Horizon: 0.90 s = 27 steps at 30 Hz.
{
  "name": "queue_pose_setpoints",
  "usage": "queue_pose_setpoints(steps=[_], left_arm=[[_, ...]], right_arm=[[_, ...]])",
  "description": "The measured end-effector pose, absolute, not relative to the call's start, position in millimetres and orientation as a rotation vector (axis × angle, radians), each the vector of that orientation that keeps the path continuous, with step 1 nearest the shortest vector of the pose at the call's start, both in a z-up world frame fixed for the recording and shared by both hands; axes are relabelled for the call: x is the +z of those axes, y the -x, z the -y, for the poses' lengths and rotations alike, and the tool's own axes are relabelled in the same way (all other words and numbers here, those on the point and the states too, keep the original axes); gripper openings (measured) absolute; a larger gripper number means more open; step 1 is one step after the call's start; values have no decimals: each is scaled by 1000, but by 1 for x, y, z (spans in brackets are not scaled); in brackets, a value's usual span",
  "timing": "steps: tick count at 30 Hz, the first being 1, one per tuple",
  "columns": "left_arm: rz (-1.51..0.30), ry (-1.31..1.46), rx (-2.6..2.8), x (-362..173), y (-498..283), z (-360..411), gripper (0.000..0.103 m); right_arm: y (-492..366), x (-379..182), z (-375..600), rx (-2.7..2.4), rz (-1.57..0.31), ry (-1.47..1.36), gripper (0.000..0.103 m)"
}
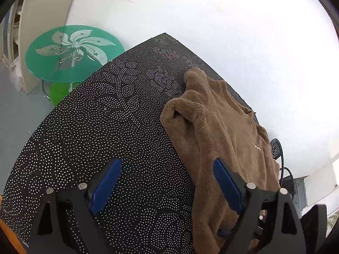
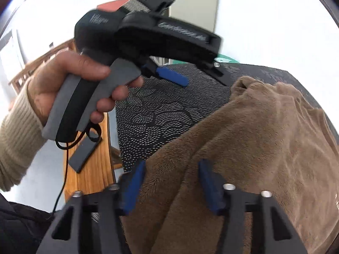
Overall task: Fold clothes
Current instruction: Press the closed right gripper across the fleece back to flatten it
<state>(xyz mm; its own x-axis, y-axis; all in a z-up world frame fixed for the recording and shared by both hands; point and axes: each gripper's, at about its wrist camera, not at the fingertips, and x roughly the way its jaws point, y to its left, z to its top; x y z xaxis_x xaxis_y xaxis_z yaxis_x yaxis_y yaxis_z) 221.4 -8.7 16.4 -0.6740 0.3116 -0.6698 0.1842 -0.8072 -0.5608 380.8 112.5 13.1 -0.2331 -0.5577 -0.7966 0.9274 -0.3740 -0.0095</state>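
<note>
A brown fleece garment (image 1: 222, 131) lies crumpled along the right side of a table under a black dotted cloth (image 1: 110, 127), with one sleeve opening (image 1: 178, 114) facing left. My left gripper (image 1: 167, 163) is open, hovering low. Its right pad (image 1: 227, 185) is over the garment's near edge and its left pad (image 1: 106, 185) is over bare cloth. In the right wrist view my right gripper (image 2: 172, 164) is narrowed on a bunched ridge of the fleece (image 2: 264, 137), both pads against the fabric. A hand (image 2: 70, 78) in a cream ribbed sleeve holds the left gripper (image 2: 206, 82) above the table's far side.
A round green glass side table (image 1: 74, 50) stands beyond the table's left corner, against a white wall. A wooden chair (image 2: 93, 169) sits by the table's near left edge, with a small grey box (image 2: 82, 154) dangling on a cord above it. A black mesh chair back (image 1: 276, 150) shows past the garment.
</note>
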Motion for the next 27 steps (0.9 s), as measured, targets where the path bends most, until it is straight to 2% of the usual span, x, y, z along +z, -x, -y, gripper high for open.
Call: queue_pose_setpoints(steps=[1,4,5,12,24,26,27], left_arm=[[940,1238,2650,17,-221,7,93],[932,1247,2662,17,-221,3,95],[932,1249,2665,18,-221,1,97],[935,1264,2650,19,-216,-15,102],[861,1335,2442,23,-223,-69,102],[890,1329,2392,22,-228,-77,102],[905,1316,2374,22,-231,-82,102]], right_arm=[[-376,15,-118,-1819,-589,-889,21],[-364,22,-127,-1871,-520,-895,3],[-361,25,-132,-1902,-501,-892,2],[-319,41,-180,-2094,-348,-909,2],[-283,23,-204,-2069,-177,-1014,3],[-279,22,-207,-2070,-150,-1006,7],[-276,22,-209,-2070,-123,-1010,21]])
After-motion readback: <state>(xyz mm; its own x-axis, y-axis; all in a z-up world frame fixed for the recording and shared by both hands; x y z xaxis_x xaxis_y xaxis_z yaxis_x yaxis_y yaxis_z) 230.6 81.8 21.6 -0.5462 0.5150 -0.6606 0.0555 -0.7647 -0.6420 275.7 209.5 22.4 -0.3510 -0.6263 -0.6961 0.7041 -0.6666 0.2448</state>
